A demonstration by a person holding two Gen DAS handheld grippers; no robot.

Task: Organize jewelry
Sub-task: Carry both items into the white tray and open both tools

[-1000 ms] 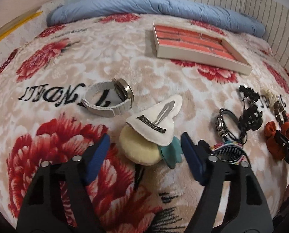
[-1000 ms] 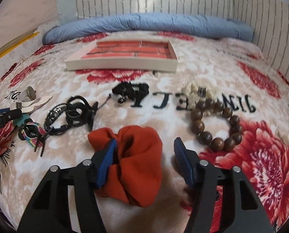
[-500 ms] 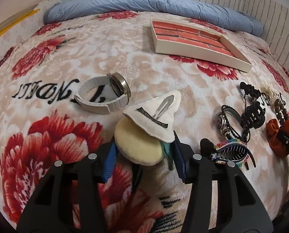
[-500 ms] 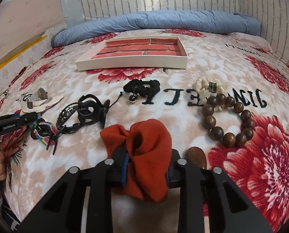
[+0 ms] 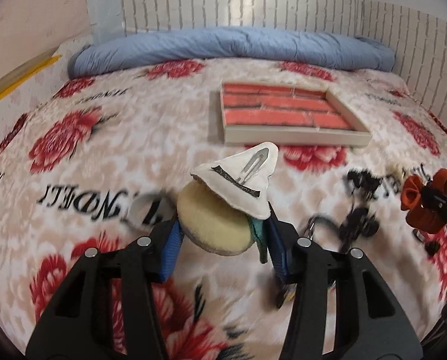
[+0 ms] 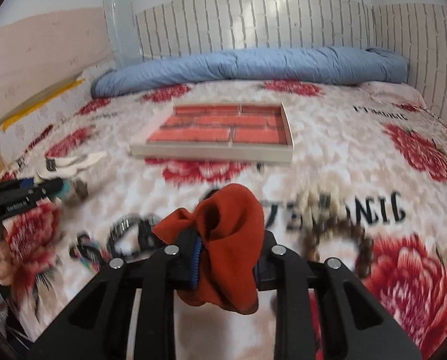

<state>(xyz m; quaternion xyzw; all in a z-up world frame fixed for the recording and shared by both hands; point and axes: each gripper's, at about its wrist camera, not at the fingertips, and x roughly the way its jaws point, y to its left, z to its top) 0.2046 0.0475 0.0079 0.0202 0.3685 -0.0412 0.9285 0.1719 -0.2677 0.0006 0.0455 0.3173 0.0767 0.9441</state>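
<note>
Left wrist view: left gripper [image 5: 222,234], jaws clamped on a felt hair clip [image 5: 232,201] with white pointed top, cream round pad, teal piece; held above the bed [image 5: 118,138]. Right wrist view alone shows right gripper [image 6: 228,262], jaws clamped on rust-red fabric scrunchie [image 6: 226,249], bunched between them. Brick-patterned tray [image 6: 211,151] lies ahead. Blurred wooden bead bracelet [image 6: 343,234] on the bed, right.

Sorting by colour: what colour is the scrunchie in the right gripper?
Rust orange scrunchie, clearest in the right wrist view.
</note>
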